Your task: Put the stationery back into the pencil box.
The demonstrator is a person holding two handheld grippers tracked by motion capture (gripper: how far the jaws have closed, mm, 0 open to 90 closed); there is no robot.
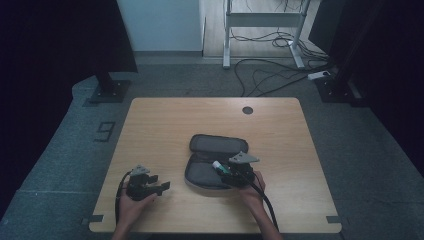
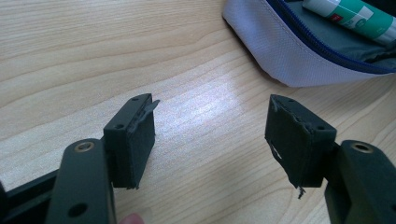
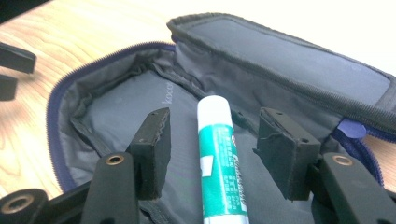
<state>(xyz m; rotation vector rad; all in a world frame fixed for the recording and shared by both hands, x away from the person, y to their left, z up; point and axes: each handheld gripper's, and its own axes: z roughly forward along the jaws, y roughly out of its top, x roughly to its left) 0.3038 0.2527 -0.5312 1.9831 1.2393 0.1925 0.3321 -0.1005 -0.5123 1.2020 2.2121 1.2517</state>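
A grey zip pencil case [image 1: 205, 175] lies open at the table's middle front, its lid [image 1: 218, 143] folded back. A green and white glue stick [image 3: 217, 158] lies inside it on the lining [image 3: 116, 107]. My right gripper [image 3: 212, 135] reaches into the case with one pad on each side of the stick and a gap on both sides, so it is open. In the high view it sits at the case's right edge [image 1: 227, 172]. My left gripper [image 2: 210, 126] rests open and empty on bare wood left of the case [image 2: 280, 51], at the table's front left [image 1: 162, 187].
The wooden table [image 1: 280, 130] has a round cable hole [image 1: 247, 110] at the back. Beyond it are a desk frame [image 1: 265, 20] and loose cables [image 1: 270, 75] on the grey floor. Dark stands flank the table on both sides.
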